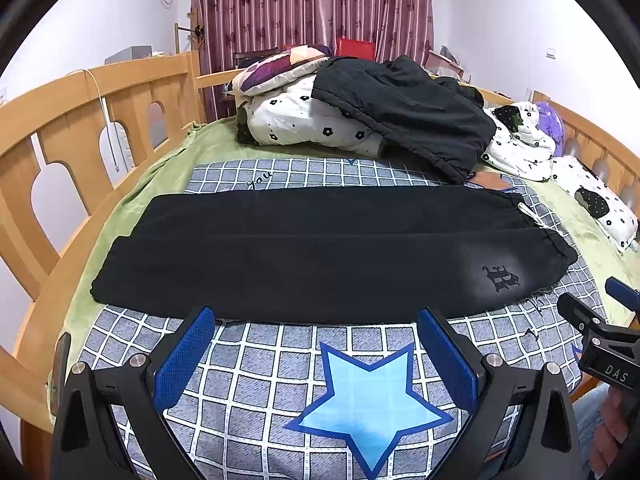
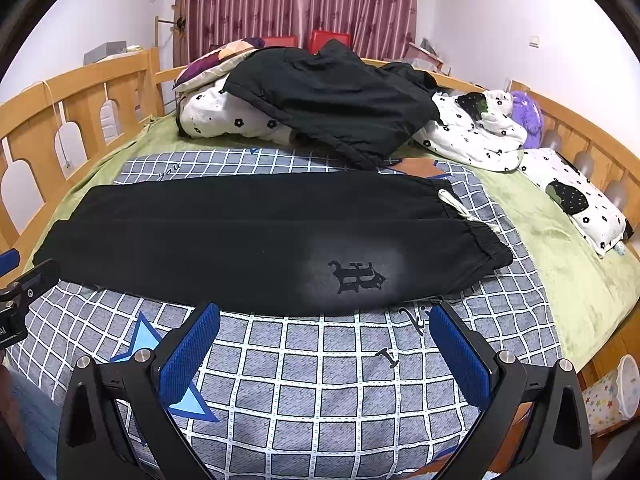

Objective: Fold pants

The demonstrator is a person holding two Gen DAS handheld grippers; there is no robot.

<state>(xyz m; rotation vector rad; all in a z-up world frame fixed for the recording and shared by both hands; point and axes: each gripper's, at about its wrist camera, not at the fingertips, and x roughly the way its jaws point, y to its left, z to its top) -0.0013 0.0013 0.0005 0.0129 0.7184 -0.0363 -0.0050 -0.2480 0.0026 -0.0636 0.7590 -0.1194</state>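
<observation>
Black pants [image 1: 312, 256] lie flat across the grey checked blanket [image 1: 280, 380], legs side by side, cuffs at the left, waistband with a white drawstring [image 1: 530, 214] at the right. A dark logo [image 2: 356, 276] marks the near leg. My left gripper [image 1: 316, 320] is open and empty, just short of the pants' near edge at mid-length. My right gripper [image 2: 326, 316] is open and empty near the logo, also short of the near edge of the pants [image 2: 240, 240]. The right gripper also shows at the right edge of the left wrist view [image 1: 612, 304].
A pile of flowered bedding [image 1: 288, 116] with another black garment [image 1: 404, 108] on top sits behind the pants. A flowered pillow [image 2: 576, 196] lies at the right. Wooden bed rails [image 1: 80, 120] run along the left and back. A green sheet [image 2: 560, 256] lies under the blanket.
</observation>
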